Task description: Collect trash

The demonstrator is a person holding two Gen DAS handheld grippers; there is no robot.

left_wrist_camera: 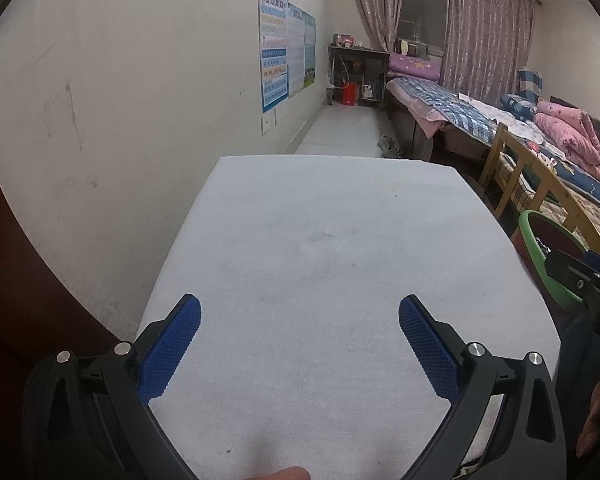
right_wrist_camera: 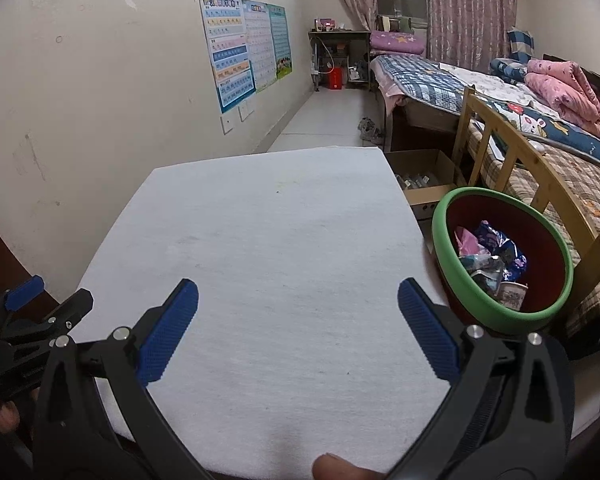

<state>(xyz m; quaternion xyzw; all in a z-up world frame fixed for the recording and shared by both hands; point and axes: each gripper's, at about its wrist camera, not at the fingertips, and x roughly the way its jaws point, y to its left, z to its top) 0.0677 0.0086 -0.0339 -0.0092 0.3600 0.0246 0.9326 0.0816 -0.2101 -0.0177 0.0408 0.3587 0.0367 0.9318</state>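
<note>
A green-rimmed bin (right_wrist_camera: 444, 236) with a dark red inside stands right of the white table (right_wrist_camera: 260, 240). It holds crumpled wrappers (right_wrist_camera: 496, 250) and a paper cup (right_wrist_camera: 512, 295). My right gripper (right_wrist_camera: 298, 300) is open and empty over the table's near part, left of the bin. My left gripper (left_wrist_camera: 300, 316) is open and empty over the white table (left_wrist_camera: 320, 248). The bin's rim (left_wrist_camera: 528, 228) shows at the right edge of the left wrist view. The left gripper also shows at the left edge of the right wrist view (right_wrist_camera: 32, 304).
A cream wall with posters (right_wrist_camera: 236, 48) runs along the table's left side. A cardboard box (right_wrist_camera: 420, 184) sits on the floor beyond the bin. A wooden bed frame (right_wrist_camera: 500, 136) with bedding stands to the right. A desk (right_wrist_camera: 340, 52) stands at the far end.
</note>
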